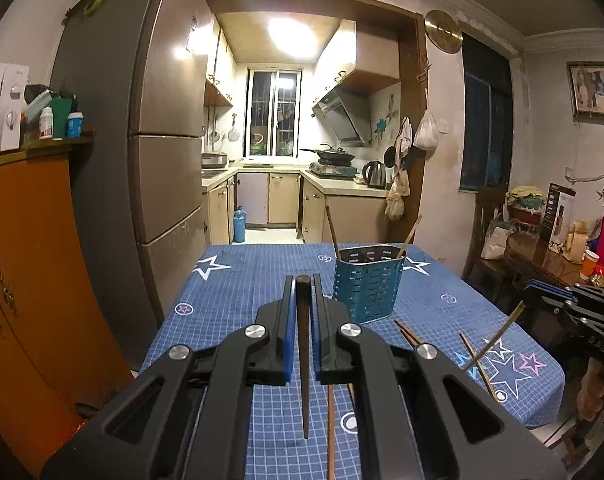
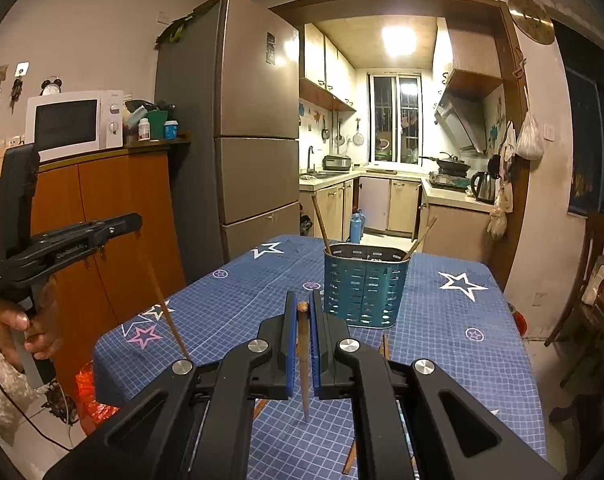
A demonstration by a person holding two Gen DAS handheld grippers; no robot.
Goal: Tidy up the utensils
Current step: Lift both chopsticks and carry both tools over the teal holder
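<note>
A blue perforated utensil holder (image 1: 368,282) stands on the blue star tablecloth (image 1: 238,304) with two chopsticks leaning in it. It also shows in the right wrist view (image 2: 365,285). My left gripper (image 1: 303,280) is shut on a dark chopstick (image 1: 303,360), held above the table, left of the holder. My right gripper (image 2: 302,305) is shut on a brown chopstick (image 2: 304,364), in front of the holder. Loose chopsticks (image 1: 478,364) lie on the cloth to the right. The left gripper also shows in the right wrist view (image 2: 136,222), with its chopstick (image 2: 164,304) hanging down.
A tall refrigerator (image 1: 158,132) and an orange cabinet (image 1: 26,264) with a microwave (image 2: 72,122) stand left of the table. A wooden side table (image 1: 550,256) with bottles and boxes stands to the right. The kitchen lies beyond the table's far edge.
</note>
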